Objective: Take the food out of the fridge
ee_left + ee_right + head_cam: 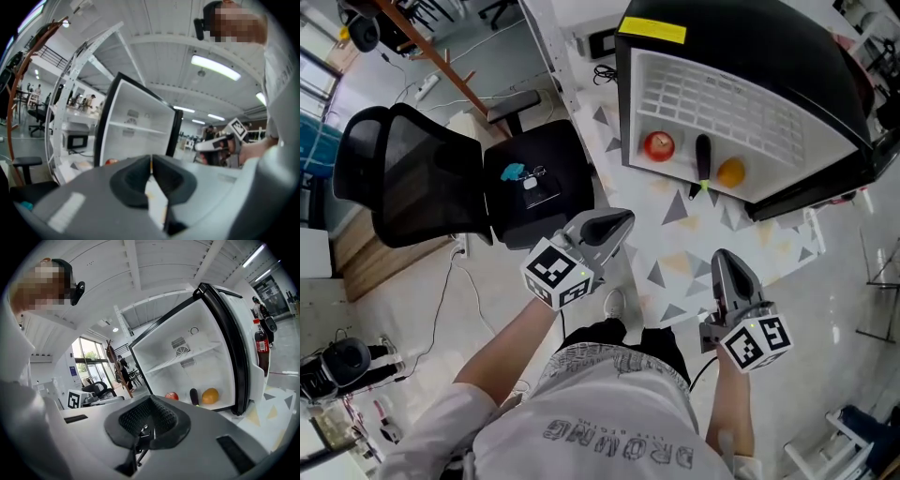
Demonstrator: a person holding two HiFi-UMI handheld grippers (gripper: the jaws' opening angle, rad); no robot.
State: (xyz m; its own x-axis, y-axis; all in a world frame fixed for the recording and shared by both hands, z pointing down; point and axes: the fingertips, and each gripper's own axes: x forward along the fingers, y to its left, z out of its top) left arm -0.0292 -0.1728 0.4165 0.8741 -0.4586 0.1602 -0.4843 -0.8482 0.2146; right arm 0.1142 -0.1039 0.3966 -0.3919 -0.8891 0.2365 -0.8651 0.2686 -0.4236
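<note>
– Fingers first: what is the entry?
– Both sets clenched on nothing. On the left gripper point(151, 171) the fingers are pressed flat together, and on the right gripper point(146, 420) likewise. I hold both short of the open fridge point(741, 112), well apart from it.
– Food?
– Three items in a row on the fridge's bottom, none out yet. One apple point(171, 395), red, round, glossy. One aubergine point(194, 397), as I read it: dark, long, smooth, standing on end. One orange point(210, 395), round, yellow-orange. The interior is white moulded plastic with one white shelf point(187, 357) above. The door point(243, 333) carries a dark bottle point(261, 345).
– Risks?
– The fruit is round and slick, so if I close off-centre I judge it squirts free and rolls out onto the floor point(675, 272). The aubergine stands between the other two, and a wide approach could topple it against either. Unless I open the fingers first, I would only shove things deeper. The door stands near my right-hand path, and a clip there could swing it.
</note>
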